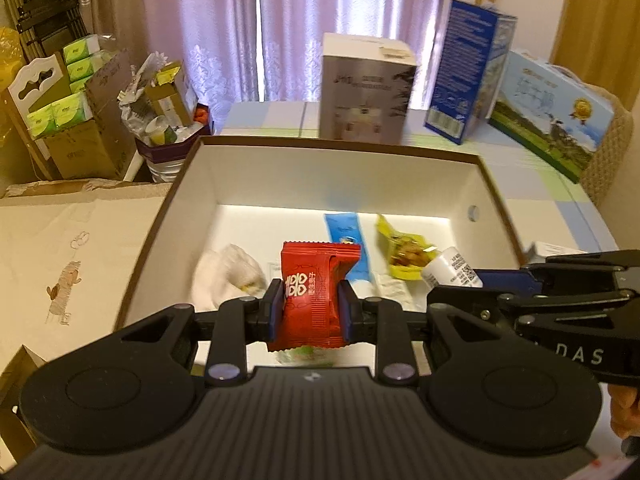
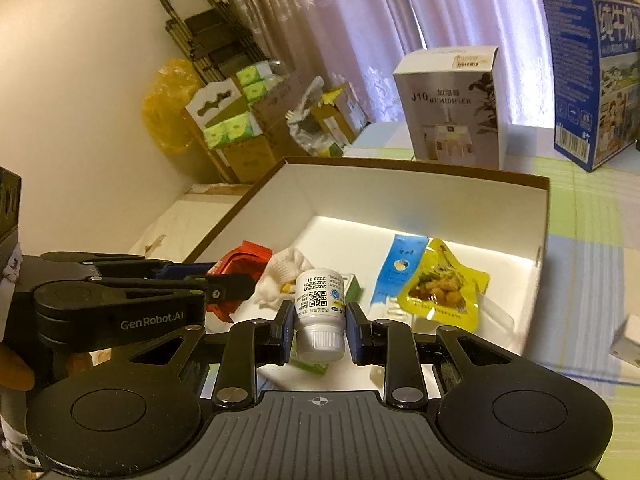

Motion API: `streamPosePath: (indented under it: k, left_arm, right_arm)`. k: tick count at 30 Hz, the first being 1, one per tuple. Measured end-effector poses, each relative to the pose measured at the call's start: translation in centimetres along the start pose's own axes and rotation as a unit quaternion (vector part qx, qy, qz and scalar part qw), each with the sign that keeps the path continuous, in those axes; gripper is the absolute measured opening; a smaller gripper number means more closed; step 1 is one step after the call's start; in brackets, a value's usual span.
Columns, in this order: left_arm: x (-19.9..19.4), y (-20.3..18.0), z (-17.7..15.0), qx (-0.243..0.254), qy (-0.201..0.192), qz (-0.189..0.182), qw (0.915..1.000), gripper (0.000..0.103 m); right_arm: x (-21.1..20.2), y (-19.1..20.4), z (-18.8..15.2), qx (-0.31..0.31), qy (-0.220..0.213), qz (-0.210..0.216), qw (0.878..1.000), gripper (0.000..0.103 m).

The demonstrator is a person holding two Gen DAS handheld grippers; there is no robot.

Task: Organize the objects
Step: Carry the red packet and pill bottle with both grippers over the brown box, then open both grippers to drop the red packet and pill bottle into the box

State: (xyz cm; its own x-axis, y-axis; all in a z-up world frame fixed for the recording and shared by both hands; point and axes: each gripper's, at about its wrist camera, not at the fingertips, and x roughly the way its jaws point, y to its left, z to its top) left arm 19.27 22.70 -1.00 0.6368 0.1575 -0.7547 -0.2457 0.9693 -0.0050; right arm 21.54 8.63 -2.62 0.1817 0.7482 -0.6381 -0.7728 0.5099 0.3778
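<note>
Nearest, left gripper levelled over the near edge of the open box, jaws closed tight on a red sachet held upright between the pads. Beside it, right gripper held just as level, slightly angled toward the left one, jaws clamped on a small white bottle, cap toward the camera, label with a QR code facing up. Below and beyond, inside the box: crumpled white cloth, green packet under the bottle, blue sachet, yellow snack pouch overlapping it. Farther back on the tabletop, standing: humidifier carton, blue carton.
</note>
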Motion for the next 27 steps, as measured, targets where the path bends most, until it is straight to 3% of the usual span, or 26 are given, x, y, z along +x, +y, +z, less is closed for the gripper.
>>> streamPosePath:
  k: [11, 27]
  left_arm:
    - [6.6, 2.9, 2.8, 0.009, 0.033, -0.001, 0.9994, 0.023]
    - [11.6, 4.2, 5.7, 0.02, 0.04, -0.004, 0.999, 0.028]
  right_arm:
    - [6.8, -2.1, 3.1, 0.044, 0.026, -0.031, 0.998, 0.024]
    - [10.1, -3.9, 5.1, 0.069, 0.029, -0.047, 0.996, 0.024]
